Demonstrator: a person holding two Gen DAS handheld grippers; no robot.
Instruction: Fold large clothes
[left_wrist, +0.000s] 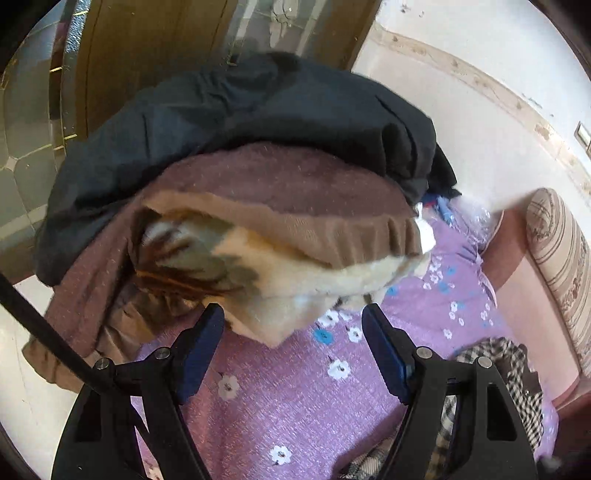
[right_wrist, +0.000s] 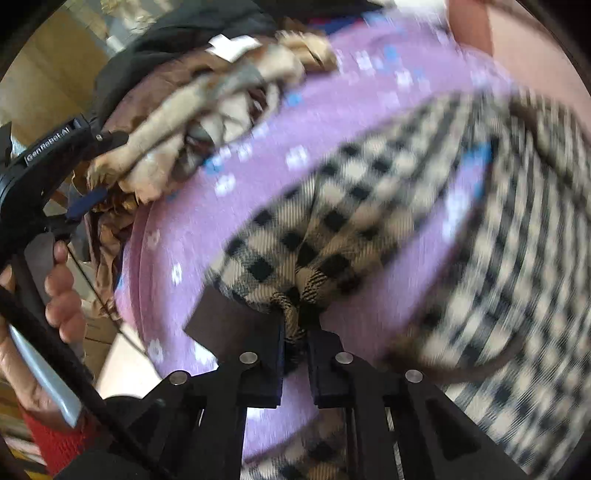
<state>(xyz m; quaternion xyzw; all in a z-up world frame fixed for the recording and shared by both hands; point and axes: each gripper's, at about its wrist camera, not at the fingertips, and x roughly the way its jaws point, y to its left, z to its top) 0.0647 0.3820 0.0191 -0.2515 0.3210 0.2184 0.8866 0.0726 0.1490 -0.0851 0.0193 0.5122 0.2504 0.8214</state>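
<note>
Lighting: bright, even daylight; soft shadows under the piled garments. Left wrist view: mostly sharp, slight smear on the cream blanket (left_wrist: 295, 284). Right wrist view: heavy motion blur across the checked garment (right_wrist: 461, 229). Fisheye bending, dark corners throughout.
</note>
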